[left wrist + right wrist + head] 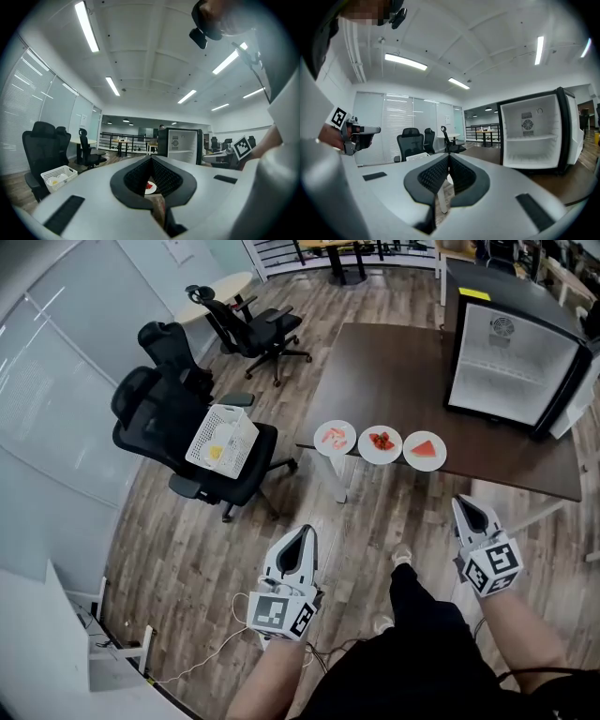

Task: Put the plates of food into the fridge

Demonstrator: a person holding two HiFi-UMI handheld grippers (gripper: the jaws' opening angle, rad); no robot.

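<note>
Three white plates stand in a row near the front edge of the dark table (394, 371): one with pink food (335, 437), one with red berries (380, 443), one with a red wedge (425, 450). At the table's far right stands a black mini fridge (511, 367), door open, its white inside bare; it also shows as the fridge (183, 145) and fridge (534, 136). My left gripper (304, 538) and right gripper (466, 508) are held over the floor, short of the table, both shut with nothing in them. One plate (149, 186) peeks through the left gripper (151, 158).
A black office chair (225, 470) left of the table carries a white basket (222, 439) holding yellow items. More chairs (258, 329) and a round table (220, 287) stand behind. A white cable (202, 662) lies on the wood floor. The person's legs (417, 615) are between the grippers.
</note>
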